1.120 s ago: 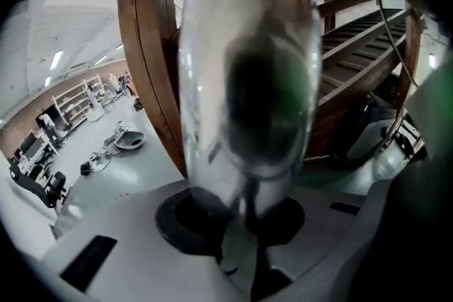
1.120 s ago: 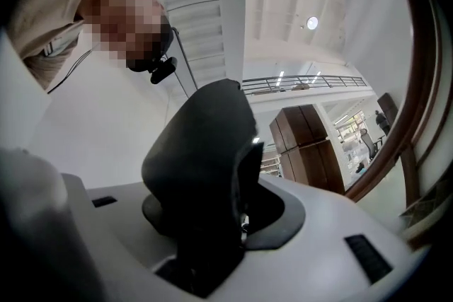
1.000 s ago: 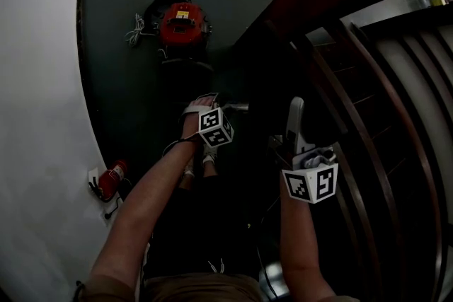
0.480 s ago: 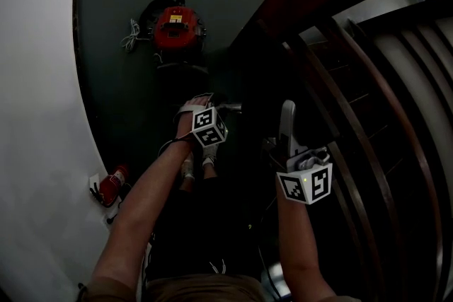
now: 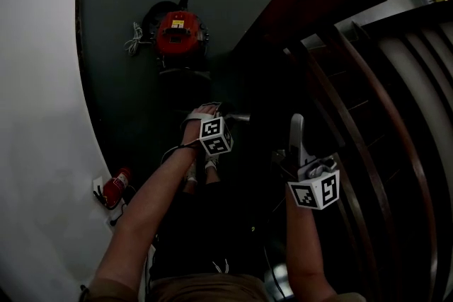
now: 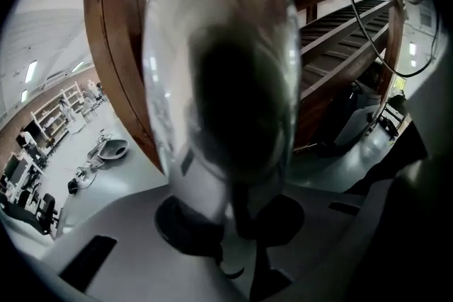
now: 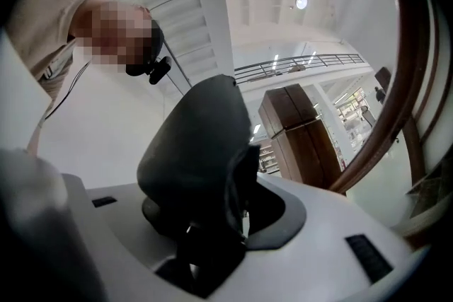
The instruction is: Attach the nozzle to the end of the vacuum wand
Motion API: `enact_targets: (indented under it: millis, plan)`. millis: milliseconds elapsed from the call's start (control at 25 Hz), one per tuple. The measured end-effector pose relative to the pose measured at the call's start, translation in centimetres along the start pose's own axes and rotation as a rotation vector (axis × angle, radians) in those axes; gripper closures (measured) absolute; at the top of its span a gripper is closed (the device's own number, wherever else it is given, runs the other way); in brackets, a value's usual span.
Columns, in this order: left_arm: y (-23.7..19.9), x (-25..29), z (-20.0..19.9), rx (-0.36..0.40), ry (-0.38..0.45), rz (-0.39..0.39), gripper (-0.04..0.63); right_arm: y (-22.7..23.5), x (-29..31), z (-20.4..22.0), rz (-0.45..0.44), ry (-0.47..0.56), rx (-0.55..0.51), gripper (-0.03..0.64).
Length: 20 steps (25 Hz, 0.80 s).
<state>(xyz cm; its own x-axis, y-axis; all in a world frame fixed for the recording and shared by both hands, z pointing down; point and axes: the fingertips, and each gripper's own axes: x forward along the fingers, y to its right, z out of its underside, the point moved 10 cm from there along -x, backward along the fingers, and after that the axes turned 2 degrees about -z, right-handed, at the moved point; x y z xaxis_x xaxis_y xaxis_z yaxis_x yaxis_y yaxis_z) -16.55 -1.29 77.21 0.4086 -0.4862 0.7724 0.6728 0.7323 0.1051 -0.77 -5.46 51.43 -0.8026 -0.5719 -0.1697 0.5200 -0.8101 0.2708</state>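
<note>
The wand [image 6: 219,81] looks like a stiff, slick metal tube that is likely to twist in a grip, so it is best held close behind its open end. The left gripper [image 6: 230,216] has its jaws nearly shut on it. The nozzle [image 7: 198,152], probably light, rigid plastic, is pinched in the right gripper [image 7: 212,216], right of the wand and not yet joined. Since the earlier frame both grips hold, and the right gripper has shifted only slightly.
</note>
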Motion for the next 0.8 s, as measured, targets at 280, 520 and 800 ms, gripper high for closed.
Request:
enact_targets:
  millis: [280, 520, 800]
  plan:
    - [-2.0, -1.5, 0.2, -0.277, 0.13, 0.169, 0.338, 3.7, -0.9, -0.1, 0.072, -0.004, 0.061, 0.448]
    - [-3.9, -7.9, 1.3, -0.414, 0.18, 0.124, 0.305, 6.6, 1.3, -0.2, 0.161, 0.009, 0.128, 0.448]
    - [-3.5, -12.7, -1.1, -0.476, 0.159, 0.093, 0.305, 10.6, 1.7, 0.6, 0.358, 0.078, 0.327, 0.375]
